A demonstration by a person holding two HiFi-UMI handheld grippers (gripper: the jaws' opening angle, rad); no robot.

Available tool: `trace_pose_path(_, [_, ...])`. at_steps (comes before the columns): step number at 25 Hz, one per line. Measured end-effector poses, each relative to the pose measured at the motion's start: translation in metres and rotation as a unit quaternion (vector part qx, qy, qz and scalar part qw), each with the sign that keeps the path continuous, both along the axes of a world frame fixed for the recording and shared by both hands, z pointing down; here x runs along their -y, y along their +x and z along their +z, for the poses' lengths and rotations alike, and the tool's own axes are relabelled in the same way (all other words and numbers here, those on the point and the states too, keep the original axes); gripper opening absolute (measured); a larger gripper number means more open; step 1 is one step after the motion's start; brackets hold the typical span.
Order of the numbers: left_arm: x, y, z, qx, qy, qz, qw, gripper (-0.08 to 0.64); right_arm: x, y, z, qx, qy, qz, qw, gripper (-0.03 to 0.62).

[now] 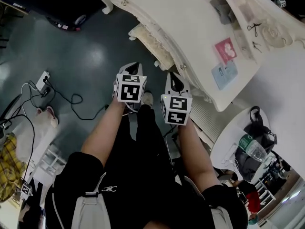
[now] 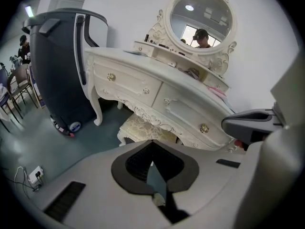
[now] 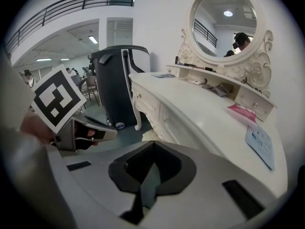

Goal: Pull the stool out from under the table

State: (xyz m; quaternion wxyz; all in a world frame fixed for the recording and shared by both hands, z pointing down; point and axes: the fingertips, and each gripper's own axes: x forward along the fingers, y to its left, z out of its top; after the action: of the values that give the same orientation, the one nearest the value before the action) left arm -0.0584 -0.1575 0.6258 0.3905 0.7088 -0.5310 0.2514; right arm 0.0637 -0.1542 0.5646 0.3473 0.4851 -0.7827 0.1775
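The stool [image 1: 149, 43] has a cream patterned seat and white legs and stands tucked under the white dressing table [image 1: 190, 27]. In the left gripper view the stool [image 2: 141, 128] shows below the table's drawers [image 2: 143, 87], a good way ahead of the jaws. My left gripper [image 1: 134, 67] is shut and holds nothing; it hangs over the floor short of the stool. Beside it, my right gripper [image 1: 174, 78] is also shut and empty, close to the table's front edge. Each gripper view shows its own gripper, left [image 2: 152, 162] and right [image 3: 152, 167], closed to a thin seam.
A tall dark rounded unit [image 2: 57, 70] stands left of the table. A power strip with cables [image 1: 43, 81] lies on the grey floor at left. At the lower right a round white side table [image 1: 228, 137] carries a bag and a bottle. Cards [image 1: 225, 49] and an oval mirror [image 2: 202, 17] sit on the dressing table.
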Motion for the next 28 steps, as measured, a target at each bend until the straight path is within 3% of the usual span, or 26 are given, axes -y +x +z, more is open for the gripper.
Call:
trace_pose_path(9, [-0.001, 0.033, 0.086, -0.050, -0.042, -0.003, 0.9979, 0.000, -0.003, 0.021, 0.082, -0.023, -0.034, -0.007, 0.999, 0.006])
trace_pose_path(12, [0.005, 0.039, 0.120, -0.091, -0.061, -0.026, 0.9937, 0.000, -0.002, 0.021, 0.107, -0.019, -0.038, -0.007, 0.999, 0.006])
trace_pose_path(14, [0.007, 0.044, 0.142, -0.136, -0.082, -0.046, 0.9862, 0.000, -0.004, 0.025, 0.125, -0.023, -0.044, -0.003, 0.999, 0.006])
trace_pose_path(17, [0.012, 0.048, 0.168, -0.221, -0.107, -0.081, 0.9659, 0.000, -0.008, 0.031, 0.148, -0.034, -0.055, 0.000, 0.998, 0.006])
trace_pose_path(19, [0.021, 0.049, 0.177, -0.283, -0.099, -0.104, 0.9482, 0.000, -0.011, 0.033, 0.157, -0.033, -0.057, 0.000, 0.998, 0.006])
trace_pose_path(21, [0.035, 0.051, 0.177, -0.364, -0.071, -0.122, 0.9206, 0.000, -0.015, 0.036, 0.164, -0.031, -0.062, -0.002, 0.998, 0.006])
trace_pose_path(23, [0.050, 0.048, 0.179, -0.439, -0.045, -0.145, 0.8856, 0.000, -0.020, 0.037, 0.168, -0.026, -0.067, -0.004, 0.997, 0.006])
trace_pose_path(25, [0.063, 0.042, 0.189, -0.477, -0.027, -0.172, 0.8616, 0.000, -0.025, 0.037, 0.168, -0.019, -0.066, -0.007, 0.998, 0.006])
trace_pose_path(26, [0.068, 0.041, 0.197, -0.485, -0.021, -0.178, 0.8562, 0.000, -0.027, 0.037, 0.166, -0.015, -0.064, -0.009, 0.998, 0.006])
trace_pose_path(27, [0.073, 0.042, 0.204, -0.490, -0.018, -0.176, 0.8534, 0.095, -0.029, 0.038, 0.166, -0.013, -0.062, -0.010, 0.998, 0.006])
trace_pose_path(28, [0.076, 0.045, 0.212, -0.495, -0.018, -0.171, 0.8520, 0.127, -0.031, 0.039, 0.166, -0.010, -0.062, -0.010, 0.998, 0.006])
